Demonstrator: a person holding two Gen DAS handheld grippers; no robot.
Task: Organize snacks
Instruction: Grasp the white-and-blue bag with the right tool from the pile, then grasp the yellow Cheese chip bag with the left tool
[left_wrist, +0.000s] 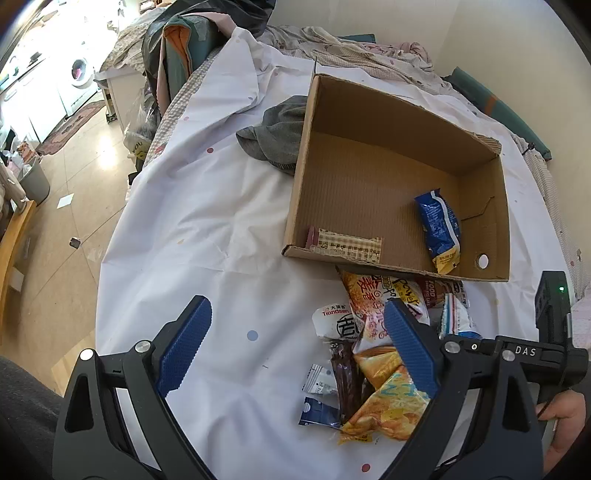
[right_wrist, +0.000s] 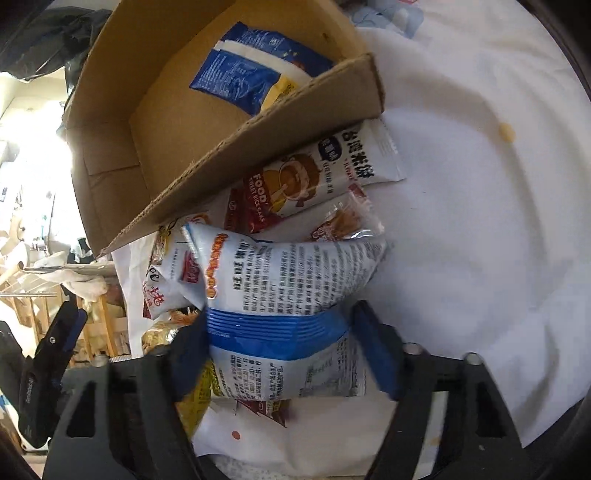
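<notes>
The cardboard box (right_wrist: 258, 147) wall covers the upper end of the rice cake packet (right_wrist: 325, 173) at the centre of the right wrist view. At lower centre the right claw (right_wrist: 280, 354) is motion-blurred, and its fingers hide the sides of the white and blue snack bag (right_wrist: 280, 280). At the left wrist view's lower right, the frame edge cuts off a hand (left_wrist: 565, 421).

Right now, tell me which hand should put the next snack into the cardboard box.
Right. Its gripper already has its jaws around the white-and-blue printed packet beside the brown cardboard box; the left gripper hovers open and empty.
</notes>
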